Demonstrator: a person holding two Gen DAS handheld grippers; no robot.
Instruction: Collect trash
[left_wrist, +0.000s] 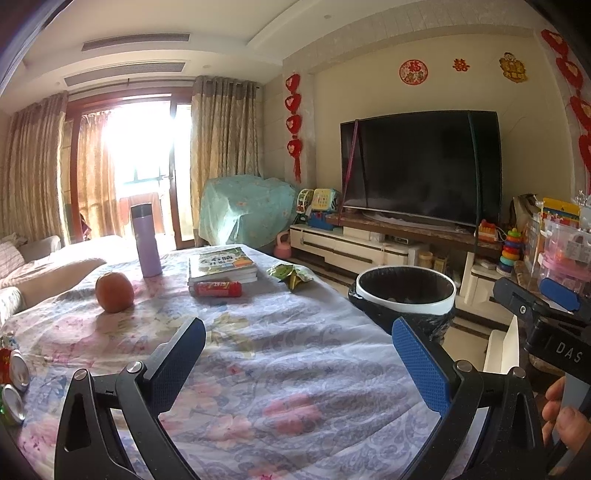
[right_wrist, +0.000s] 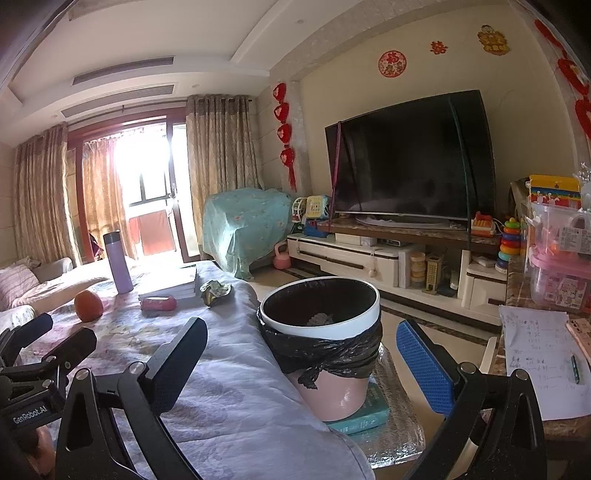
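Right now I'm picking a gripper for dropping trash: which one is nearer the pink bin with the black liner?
Right. The right gripper hangs open beside the pink bin; the left gripper hovers over the table.

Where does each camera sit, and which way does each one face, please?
Left wrist: on the left claw, open over the floral cloth, facing the TV wall; the right claw and a hand show at right.
Right wrist: on the right claw, open, facing the bin; the left claw shows at left.
Shared: bin, orange, crumpled wrapper.
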